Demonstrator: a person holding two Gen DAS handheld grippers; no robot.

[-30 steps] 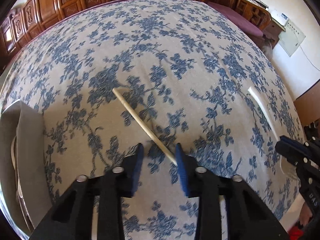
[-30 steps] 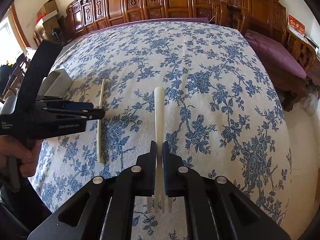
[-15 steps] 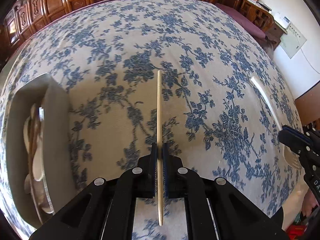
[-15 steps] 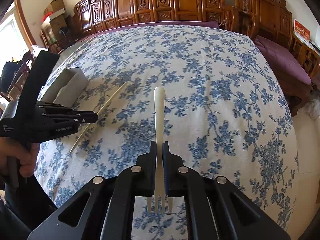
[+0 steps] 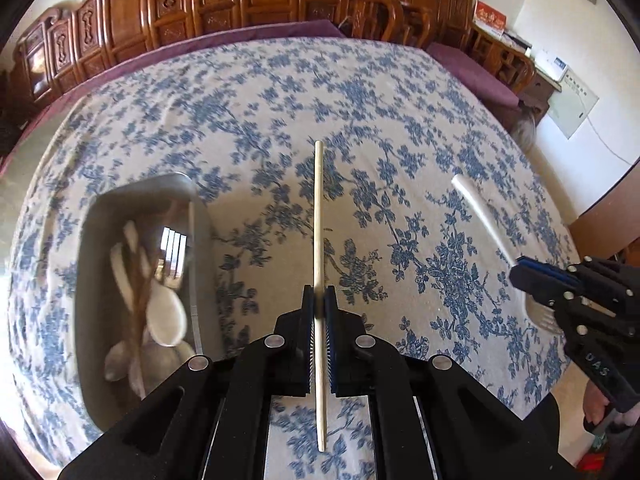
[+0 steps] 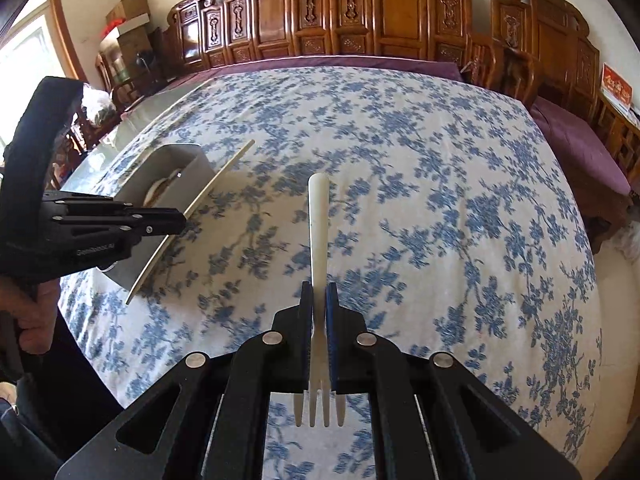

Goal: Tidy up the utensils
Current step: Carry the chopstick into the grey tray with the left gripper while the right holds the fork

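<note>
Lifted off the worktop (image 5: 400,128) since a second ago, the chopstick (image 5: 319,216) is now pinched in the left tool (image 5: 319,300). The right tool (image 6: 319,300) is clamped on a white fork (image 6: 318,220). Gripped near one end, the chopstick could pivot and miss the grey tray (image 5: 92,240).

left gripper (image 5: 319,300): I closed it on the chopstick (image 5: 319,216), which lay loose and diagonal between open jaws a second ago
chopstick: off the tablecloth (image 5: 280,100) now, straight along the fingers
gray tray (image 5: 192,200): swung into my left view, spoons (image 5: 164,316) showing
fork (image 6: 318,240): I lifted it higher, tablecloth dropped away
</note>
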